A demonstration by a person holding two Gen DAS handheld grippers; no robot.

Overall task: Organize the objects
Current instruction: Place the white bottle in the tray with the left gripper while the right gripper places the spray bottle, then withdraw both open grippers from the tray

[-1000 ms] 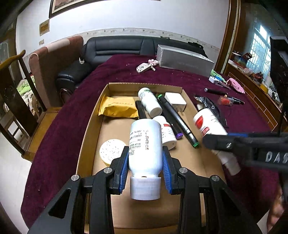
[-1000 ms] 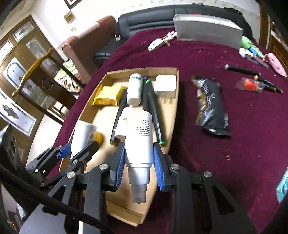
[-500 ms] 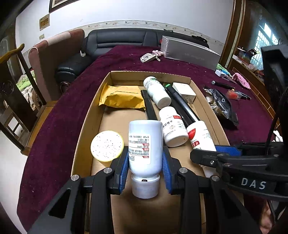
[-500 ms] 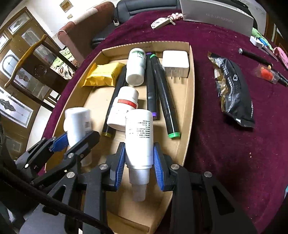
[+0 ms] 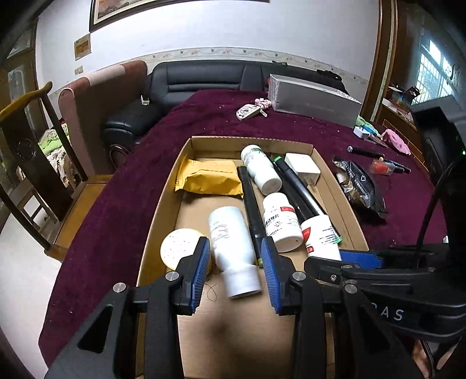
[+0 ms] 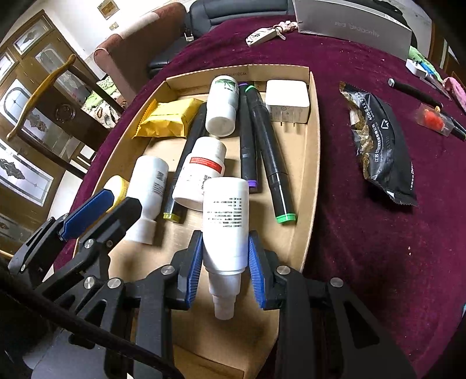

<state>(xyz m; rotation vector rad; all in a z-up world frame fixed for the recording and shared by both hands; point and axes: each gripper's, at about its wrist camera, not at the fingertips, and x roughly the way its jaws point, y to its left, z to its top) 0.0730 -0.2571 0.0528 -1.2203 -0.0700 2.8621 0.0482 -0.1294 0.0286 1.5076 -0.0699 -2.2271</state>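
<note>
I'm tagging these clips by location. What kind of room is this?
Most likely a home living room: a black leather sofa behind the cloth-covered table, a wooden chair and a framed picture on the wall.

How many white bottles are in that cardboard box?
4: one by the far wall, a red-labelled one mid-tray, one between the left gripper's opening jaws, one in the right gripper. None seems hidden.

free: near end of cardboard tray point(image 5: 157, 221) floor bare | blocked: far half packed with bottles point(image 6: 221, 105), markers point(image 6: 271, 151)
</note>
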